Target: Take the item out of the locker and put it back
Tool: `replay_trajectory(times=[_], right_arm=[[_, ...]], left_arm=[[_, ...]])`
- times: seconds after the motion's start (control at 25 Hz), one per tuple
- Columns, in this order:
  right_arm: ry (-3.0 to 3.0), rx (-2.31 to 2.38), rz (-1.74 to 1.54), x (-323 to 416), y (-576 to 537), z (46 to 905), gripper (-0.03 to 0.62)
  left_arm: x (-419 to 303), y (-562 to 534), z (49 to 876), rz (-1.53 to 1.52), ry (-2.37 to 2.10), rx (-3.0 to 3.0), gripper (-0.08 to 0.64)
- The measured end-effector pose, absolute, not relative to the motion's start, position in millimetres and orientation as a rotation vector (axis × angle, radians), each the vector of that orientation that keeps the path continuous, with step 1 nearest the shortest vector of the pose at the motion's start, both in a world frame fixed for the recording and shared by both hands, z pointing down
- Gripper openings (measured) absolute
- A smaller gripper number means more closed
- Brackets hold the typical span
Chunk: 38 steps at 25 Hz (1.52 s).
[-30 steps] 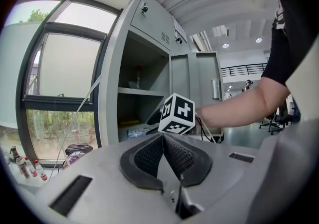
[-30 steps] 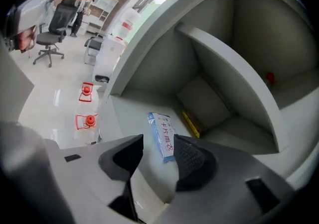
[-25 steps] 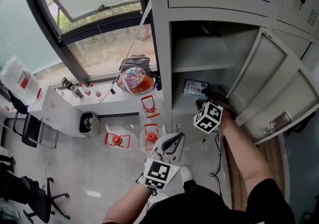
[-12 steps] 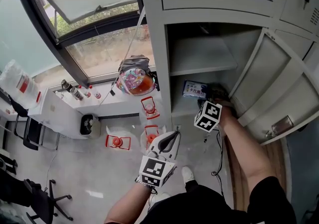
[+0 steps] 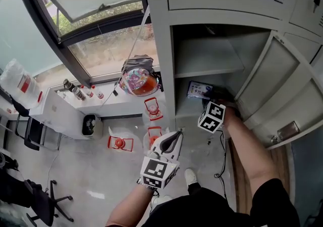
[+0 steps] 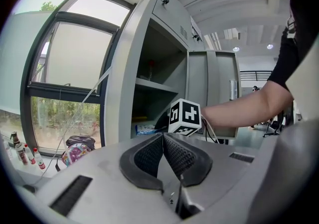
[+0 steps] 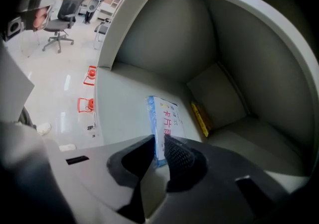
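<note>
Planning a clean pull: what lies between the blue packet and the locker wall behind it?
A thin yellow item lies flat on the shelf there, beside the blue packet; the right gripper view shows it.

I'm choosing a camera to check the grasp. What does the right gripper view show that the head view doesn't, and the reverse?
Only the right gripper view: the right gripper, jaws closing with the packet edge-on between them, and a yellow item deeper in. Only the head view: the window and the bag by it. Both: the packet on the locker shelf.
</note>
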State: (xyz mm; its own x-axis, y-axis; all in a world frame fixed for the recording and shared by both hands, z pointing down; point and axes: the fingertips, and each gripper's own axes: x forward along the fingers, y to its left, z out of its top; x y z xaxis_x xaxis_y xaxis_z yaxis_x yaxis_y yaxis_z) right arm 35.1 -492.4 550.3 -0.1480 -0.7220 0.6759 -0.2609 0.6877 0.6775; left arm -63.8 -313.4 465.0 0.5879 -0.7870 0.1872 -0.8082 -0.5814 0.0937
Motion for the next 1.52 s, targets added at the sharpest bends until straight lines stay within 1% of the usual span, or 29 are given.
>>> replay_trajectory(times=[0.08,0.16,0.56,0.92,1.28,1.52], right_arm=[[-1.719,0.797,-0.493,34,-492,552,0.075],[-1.716,0.799,-0.504,33,-492,553,0.067],[-1.733,0.850,-0.515,34,-490,551,0.071],[-1.754,0.948,-0.534,34,-470,536,0.069],[-1.826,1.066,-0.534,29,-414,497,0.067],[-1.925,1.171,-0.405,29,-360,488,0.067]], left_arm=[[-62,-314,465,0.189,-1.336,2.650,0.015],[-61,-315,465,0.192,-1.333,2.652,0.015],[-56,-310,463,0.194,-1.322,2.662,0.015],[-66,-293,458,0.199,-1.330,2.675,0.015],[-75,-253,450,0.177,-1.311,2.698,0.015],[-84,-212,451,0.171,-1.283,2.716,0.015]])
